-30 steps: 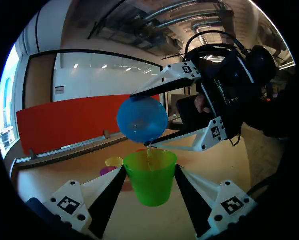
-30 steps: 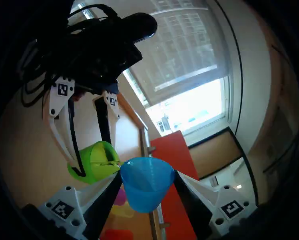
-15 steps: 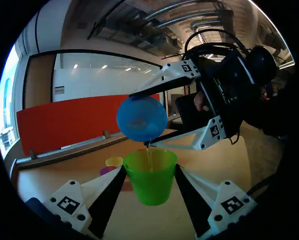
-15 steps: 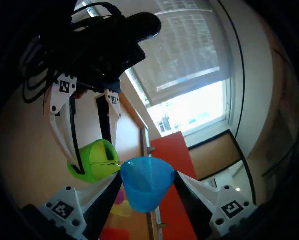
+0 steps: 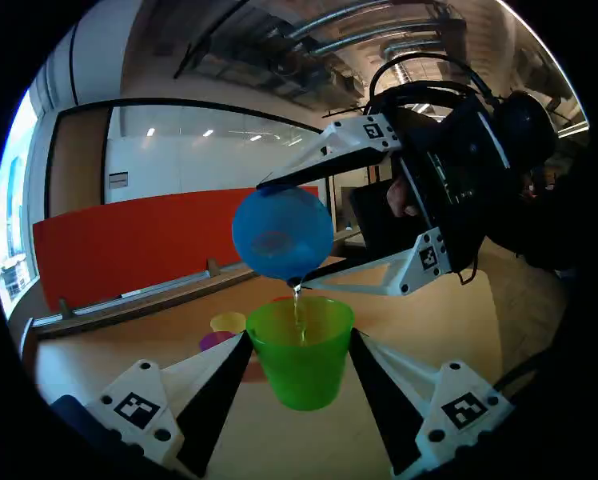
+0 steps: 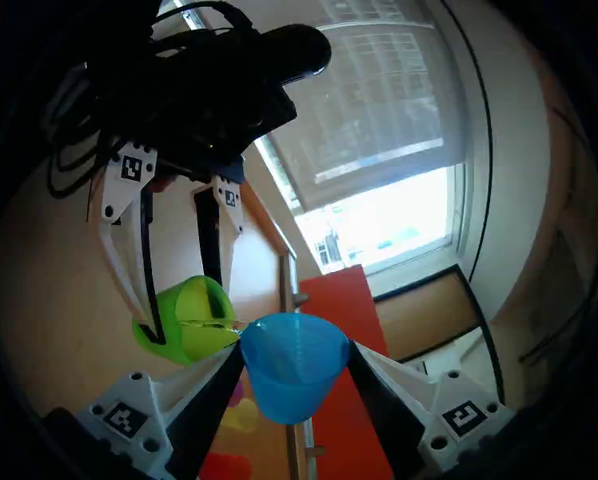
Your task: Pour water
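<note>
In the left gripper view my left gripper [image 5: 299,352] is shut on an upright green cup [image 5: 300,352] held above the wooden table [image 5: 443,320]. Above it hangs a blue cup [image 5: 283,234], tipped far over, with the right gripper [image 5: 295,232] shut on it. A thin stream of liquid [image 5: 297,306] runs from the blue cup's rim into the green cup. In the right gripper view my right gripper [image 6: 293,376] holds the blue cup [image 6: 291,376] sideways, its lip next to the green cup [image 6: 183,330], which sits between the left gripper's fingers [image 6: 135,264].
Yellow [image 5: 228,322] and purple [image 5: 215,340] cups stand on the table behind the green cup, with more coloured cups [image 6: 235,420] low in the right gripper view. A red partition [image 5: 139,240] runs along the table's far edge. A hand [image 5: 399,200] grips the right gripper's dark body.
The blue cup has tipped slightly further and risen a little over the green cup while the stream keeps running. The green cup has stayed still.
</note>
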Tool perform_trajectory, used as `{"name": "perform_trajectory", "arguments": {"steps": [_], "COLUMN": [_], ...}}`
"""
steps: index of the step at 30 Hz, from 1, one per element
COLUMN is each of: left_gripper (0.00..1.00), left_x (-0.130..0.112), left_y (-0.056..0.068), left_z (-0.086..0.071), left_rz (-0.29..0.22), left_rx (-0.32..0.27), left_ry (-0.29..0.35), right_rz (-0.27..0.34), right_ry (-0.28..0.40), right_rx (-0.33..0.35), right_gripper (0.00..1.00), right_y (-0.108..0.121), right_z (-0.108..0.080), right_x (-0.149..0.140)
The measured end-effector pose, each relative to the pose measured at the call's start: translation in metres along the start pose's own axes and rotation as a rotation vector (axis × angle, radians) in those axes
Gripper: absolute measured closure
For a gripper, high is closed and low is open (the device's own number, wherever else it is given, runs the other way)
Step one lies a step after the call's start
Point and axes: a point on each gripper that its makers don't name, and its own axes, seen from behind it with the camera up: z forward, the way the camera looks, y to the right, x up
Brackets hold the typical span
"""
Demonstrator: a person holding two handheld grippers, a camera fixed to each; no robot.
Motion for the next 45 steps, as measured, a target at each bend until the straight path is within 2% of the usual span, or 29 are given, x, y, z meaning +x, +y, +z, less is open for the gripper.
{"name": "perform_trajectory", "arguments": {"steps": [20, 45], "left_gripper": [0.14, 0.14], "left_x": [0.0006, -0.0013], "left_y": [0.0047, 0.0041], "left_z": [0.0036, 0.0059], "left_rz": [0.01, 0.014], "left_rx": [-0.008, -0.009], "left_ry": [-0.006, -0.009], "right_rz": [-0.038, -0.092], "right_ry": [0.0, -0.01], "right_rx": [-0.002, -0.001], "right_gripper": [0.08, 0.07], "right_y": [0.0046, 0.0074], "right_z": [-0.0017, -0.0011], "right_x": [-0.001, -0.0041]}}
